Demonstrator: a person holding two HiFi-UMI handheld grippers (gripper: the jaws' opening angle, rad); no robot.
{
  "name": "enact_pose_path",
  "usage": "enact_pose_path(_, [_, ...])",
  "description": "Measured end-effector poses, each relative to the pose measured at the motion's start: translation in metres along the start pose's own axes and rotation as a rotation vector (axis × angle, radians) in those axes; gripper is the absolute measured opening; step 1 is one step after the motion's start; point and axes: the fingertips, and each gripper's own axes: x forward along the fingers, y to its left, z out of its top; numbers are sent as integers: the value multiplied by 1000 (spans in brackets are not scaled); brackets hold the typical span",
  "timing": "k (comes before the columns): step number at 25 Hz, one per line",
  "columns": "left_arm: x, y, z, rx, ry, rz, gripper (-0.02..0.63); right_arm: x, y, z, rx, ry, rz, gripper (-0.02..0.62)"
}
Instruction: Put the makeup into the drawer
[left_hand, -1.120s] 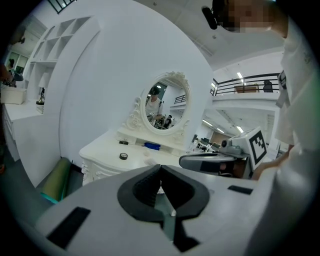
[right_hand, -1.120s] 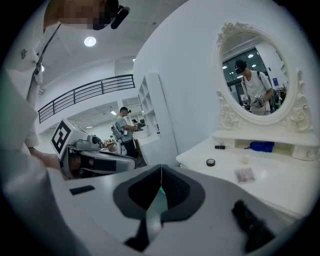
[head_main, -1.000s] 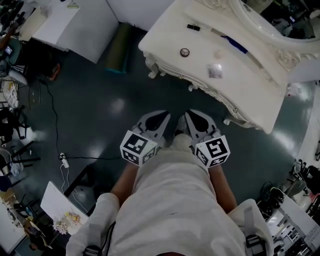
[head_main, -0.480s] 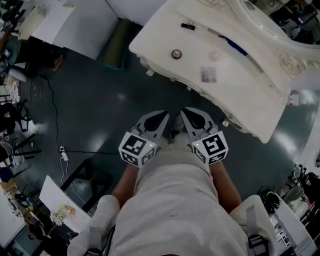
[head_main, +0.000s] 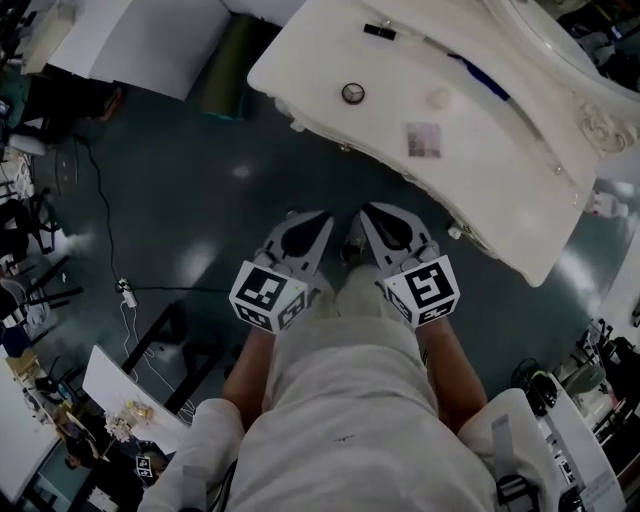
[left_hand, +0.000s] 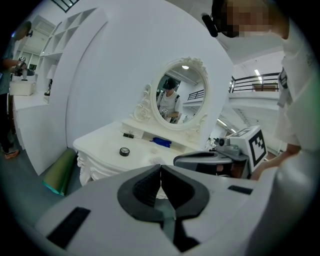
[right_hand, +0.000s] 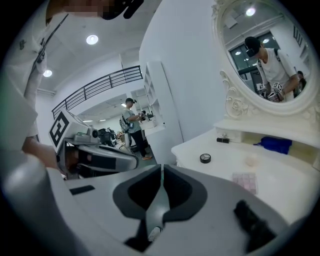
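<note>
The white dressing table (head_main: 500, 190) stands ahead of me, its oval mirror (left_hand: 181, 94) at the back. On its top lie a round black compact (head_main: 352, 93), a pink palette (head_main: 424, 139), a blue item (head_main: 480, 80), a black tube (head_main: 378, 31) and a small pale round piece (head_main: 438, 98). My left gripper (head_main: 312, 222) and right gripper (head_main: 374, 214) hang side by side over the dark floor, short of the table's front edge. Both are shut with nothing between the jaws. No open drawer shows.
A green rolled mat (head_main: 222, 70) lies on the floor left of the table, beside a white panel (head_main: 140, 40). A cable (head_main: 108, 250) and power strip (head_main: 125, 293) lie at the left. A person (right_hand: 131, 125) stands far off in the right gripper view.
Both grippers, still shut and side by side, have come nearer to the dressing table, which now fills more of the top of the head view.
</note>
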Motion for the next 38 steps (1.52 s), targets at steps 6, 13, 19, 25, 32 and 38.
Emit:
enact_pose_path(6, [15, 17, -4, 25, 39, -57, 11, 22, -9, -11, 15, 20, -33, 14])
enact_pose_path(13, [31, 37, -11, 39, 74, -118, 11, 47, -13, -30, 29, 51, -82, 14])
enact_pose_path(19, [49, 55, -25, 60, 107, -159, 11, 65, -20, -53, 51, 81, -113, 14])
enact_pose_path(25, [62, 79, -36, 72, 129, -149, 11, 87, -31, -74, 83, 82, -146, 15])
enact_pose_path(32, [64, 100, -47, 44, 125, -110, 11, 110, -44, -91, 50, 118, -164, 20])
enact_pose_path(38, [67, 115, -57, 27, 128, -92, 11, 128, -55, -105, 18, 156, -169, 83])
